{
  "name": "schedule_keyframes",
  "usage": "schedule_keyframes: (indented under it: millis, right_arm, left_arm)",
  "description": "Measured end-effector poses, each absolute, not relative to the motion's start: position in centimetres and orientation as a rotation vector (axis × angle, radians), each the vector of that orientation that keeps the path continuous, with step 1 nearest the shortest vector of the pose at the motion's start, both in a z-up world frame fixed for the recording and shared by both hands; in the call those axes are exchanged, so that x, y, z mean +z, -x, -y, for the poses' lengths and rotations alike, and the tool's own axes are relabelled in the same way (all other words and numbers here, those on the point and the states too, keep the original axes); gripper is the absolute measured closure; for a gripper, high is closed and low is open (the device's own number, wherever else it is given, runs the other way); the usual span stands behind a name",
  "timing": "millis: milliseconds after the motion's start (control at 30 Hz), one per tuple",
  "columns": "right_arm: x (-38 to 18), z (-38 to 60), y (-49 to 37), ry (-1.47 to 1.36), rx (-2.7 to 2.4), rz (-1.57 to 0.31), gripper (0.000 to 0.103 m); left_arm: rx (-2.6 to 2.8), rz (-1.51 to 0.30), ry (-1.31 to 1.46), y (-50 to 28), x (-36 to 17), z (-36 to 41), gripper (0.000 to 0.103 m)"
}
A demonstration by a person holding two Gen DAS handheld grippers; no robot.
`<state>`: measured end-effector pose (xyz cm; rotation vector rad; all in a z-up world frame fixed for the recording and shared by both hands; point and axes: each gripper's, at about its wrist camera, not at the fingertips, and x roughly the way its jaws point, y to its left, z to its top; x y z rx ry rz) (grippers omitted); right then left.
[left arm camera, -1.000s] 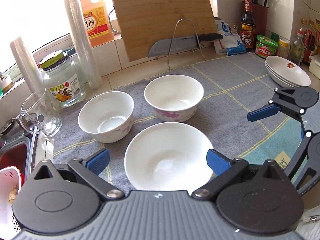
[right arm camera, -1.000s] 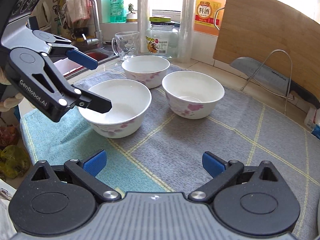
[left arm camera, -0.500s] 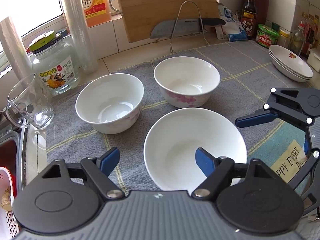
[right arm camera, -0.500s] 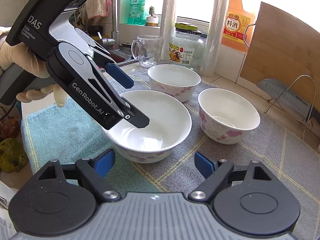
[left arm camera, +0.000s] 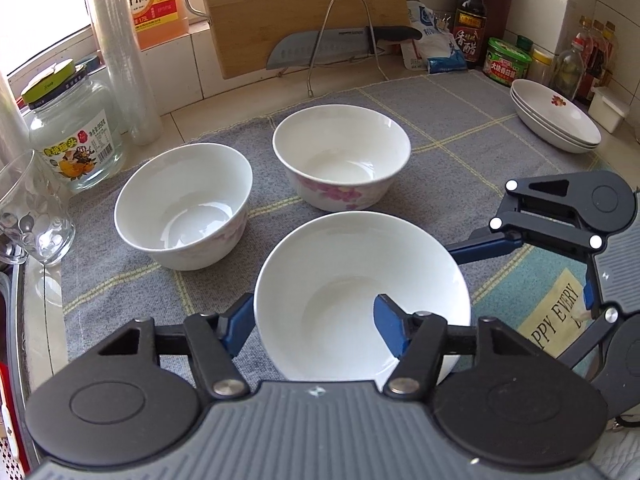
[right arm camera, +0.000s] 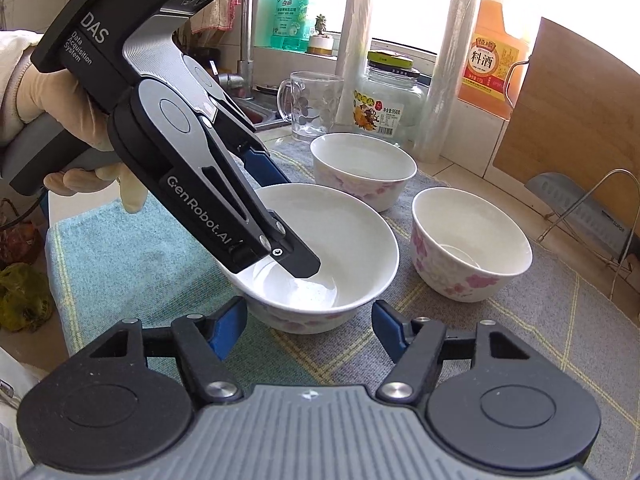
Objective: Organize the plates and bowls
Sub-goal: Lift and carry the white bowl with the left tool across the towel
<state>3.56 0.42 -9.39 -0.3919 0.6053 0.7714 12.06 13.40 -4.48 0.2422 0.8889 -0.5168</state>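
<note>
The left gripper (left arm camera: pixel 316 322) straddles the rim of the near bowl (left arm camera: pixel 352 280) on the grey cloth (left arm camera: pixel 460 120), fingers spread with one inside and one outside, while the right gripper (right arm camera: pixel 308 326) waits released just beside it.

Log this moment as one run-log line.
phase: grasping | left hand-held gripper: open, straddling near bowl rim, one finger inside | right hand-held gripper: open, empty, beside bowl | other two bowls: untouched on mat
</note>
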Motion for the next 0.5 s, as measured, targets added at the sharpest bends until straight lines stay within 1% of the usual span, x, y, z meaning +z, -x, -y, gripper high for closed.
schedule_keyframes:
  millis: [500]
  right_arm:
    - [-9.01,0.09,-3.31,0.384,0.758,-0.617,0.030]
  left_arm:
    - [-0.554,-0.889,-0.235,-11.93,-4.14,-12.99,0.040]
